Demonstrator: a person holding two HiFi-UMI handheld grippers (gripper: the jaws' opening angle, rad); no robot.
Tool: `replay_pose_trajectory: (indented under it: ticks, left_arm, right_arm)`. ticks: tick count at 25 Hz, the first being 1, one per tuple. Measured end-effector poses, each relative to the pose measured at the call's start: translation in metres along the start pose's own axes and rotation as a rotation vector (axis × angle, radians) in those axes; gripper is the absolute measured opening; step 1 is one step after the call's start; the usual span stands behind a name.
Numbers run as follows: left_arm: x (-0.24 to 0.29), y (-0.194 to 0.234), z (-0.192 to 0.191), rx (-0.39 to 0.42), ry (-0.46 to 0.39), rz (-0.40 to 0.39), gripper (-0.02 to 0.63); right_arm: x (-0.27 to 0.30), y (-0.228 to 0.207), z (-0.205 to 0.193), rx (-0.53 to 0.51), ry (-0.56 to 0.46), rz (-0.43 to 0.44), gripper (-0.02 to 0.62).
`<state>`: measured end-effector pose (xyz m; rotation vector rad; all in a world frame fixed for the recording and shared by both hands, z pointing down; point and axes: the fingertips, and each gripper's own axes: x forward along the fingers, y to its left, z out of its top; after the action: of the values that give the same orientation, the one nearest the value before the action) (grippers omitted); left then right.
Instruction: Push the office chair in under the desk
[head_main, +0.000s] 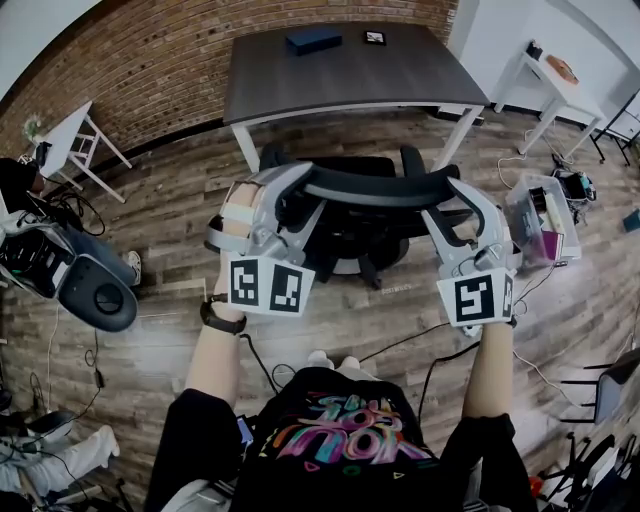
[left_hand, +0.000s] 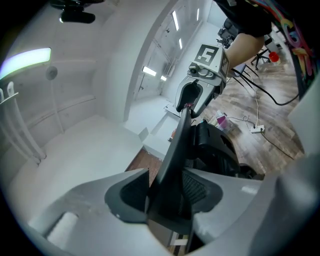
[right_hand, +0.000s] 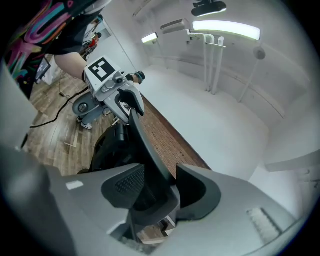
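A black office chair (head_main: 352, 236) stands on the wood floor just in front of the dark-topped desk (head_main: 340, 70), facing it, its seat mostly outside the desk's front edge. Its curved back rim (head_main: 375, 190) is nearest me. My left gripper (head_main: 292, 196) is shut on the rim's left end, my right gripper (head_main: 450, 208) on its right end. In the left gripper view the rim (left_hand: 176, 142) runs up from between the left gripper's (left_hand: 167, 194) pads to the right gripper (left_hand: 198, 93). The right gripper view mirrors this: rim (right_hand: 145, 140), right gripper (right_hand: 160, 192), left gripper (right_hand: 123, 100).
A blue box (head_main: 313, 39) and a small black item (head_main: 375, 38) lie on the desk. A clear plastic bin (head_main: 540, 215) stands at the right, a white side table (head_main: 560, 85) behind it. Dark equipment (head_main: 95, 290) and a white folding table (head_main: 75, 140) sit left. Cables (head_main: 400, 345) cross the floor.
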<state>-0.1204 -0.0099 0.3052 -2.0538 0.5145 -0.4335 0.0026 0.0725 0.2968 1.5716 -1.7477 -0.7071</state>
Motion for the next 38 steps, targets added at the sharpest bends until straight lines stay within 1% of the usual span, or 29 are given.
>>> replay_pose_trajectory:
  ticks: [2, 5, 7, 11, 14, 16, 18, 23, 32, 38]
  left_arm:
    - [0.005, -0.001, 0.004, -0.001, -0.006, 0.005, 0.183]
    - [0.018, 0.0, 0.013, -0.001, -0.002, 0.002, 0.183]
    - [0.025, 0.002, 0.015, -0.002, 0.001, -0.002, 0.183]
    - [0.035, 0.004, 0.014, -0.011, 0.024, 0.012, 0.183]
    - [0.041, 0.004, 0.012, -0.021, 0.037, 0.004, 0.183]
    - [0.048, 0.006, 0.011, -0.033, 0.029, -0.003, 0.184]
    - [0.056, 0.011, 0.008, -0.044, 0.02, -0.01, 0.185]
    - [0.082, 0.028, -0.003, -0.06, 0.034, -0.005, 0.186]
    - [0.11, 0.022, -0.022, -0.037, -0.01, 0.012, 0.186]
    - [0.153, 0.036, -0.032, -0.028, -0.029, 0.016, 0.186]
  right_arm:
    - [0.001, -0.004, -0.006, -0.054, 0.021, -0.003, 0.189]
    - [0.005, -0.018, -0.018, -0.18, 0.073, 0.012, 0.164]
    - [0.008, -0.023, -0.023, -0.199, 0.084, 0.037, 0.158]
    - [0.015, -0.031, -0.029, -0.194, 0.066, 0.035, 0.155]
    - [0.018, -0.032, -0.033, -0.194, 0.072, 0.017, 0.153]
    - [0.022, -0.035, -0.036, -0.192, 0.084, 0.005, 0.155]
    - [0.029, -0.04, -0.038, -0.184, 0.093, -0.006, 0.153]
    - [0.058, -0.058, -0.043, -0.153, 0.085, -0.003, 0.158]
    - [0.087, -0.058, -0.065, -0.128, 0.045, -0.047, 0.164]
    - [0.12, -0.083, -0.083, -0.109, 0.047, -0.043, 0.166]
